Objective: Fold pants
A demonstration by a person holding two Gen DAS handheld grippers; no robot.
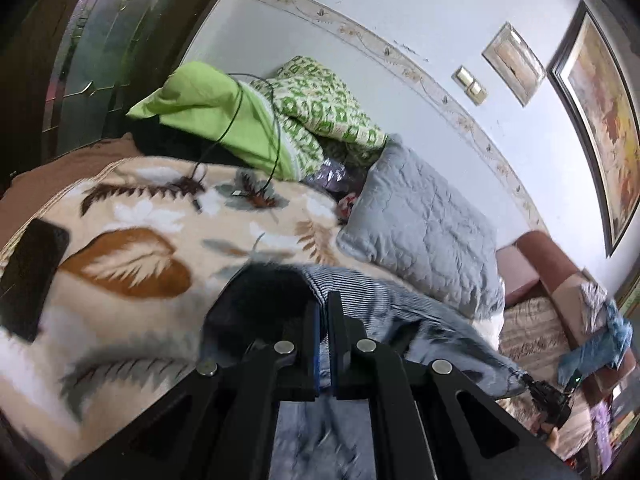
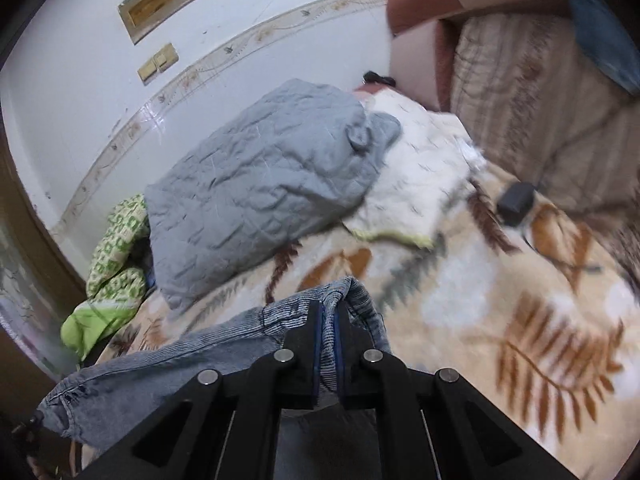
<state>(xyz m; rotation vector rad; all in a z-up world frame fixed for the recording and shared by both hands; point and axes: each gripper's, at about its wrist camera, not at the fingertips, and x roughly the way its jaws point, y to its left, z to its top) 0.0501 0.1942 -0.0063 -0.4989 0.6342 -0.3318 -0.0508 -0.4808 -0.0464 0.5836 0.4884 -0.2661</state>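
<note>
While we hold the pants (image 2: 224,344) over the bed (image 2: 460,320), right gripper (image 2: 328,320) fingers clamped on denim; left gripper (image 1: 325,320) fingers pinched on fabric too, grey pillow (image 2: 260,184) beyond.

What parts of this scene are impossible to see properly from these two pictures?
- Pants: lower part cut off by the bottom edge and hidden behind the fingers, both views.
- Dark thing by the left gripper: blurred, unidentifiable.
- Small dark object on the blanket: blurred, right view.

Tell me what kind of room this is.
Most likely a bedroom: a bed under a leaf-patterned blanket, a grey quilted pillow and bunched green bedding against the wall, with a framed picture hanging above.
</note>
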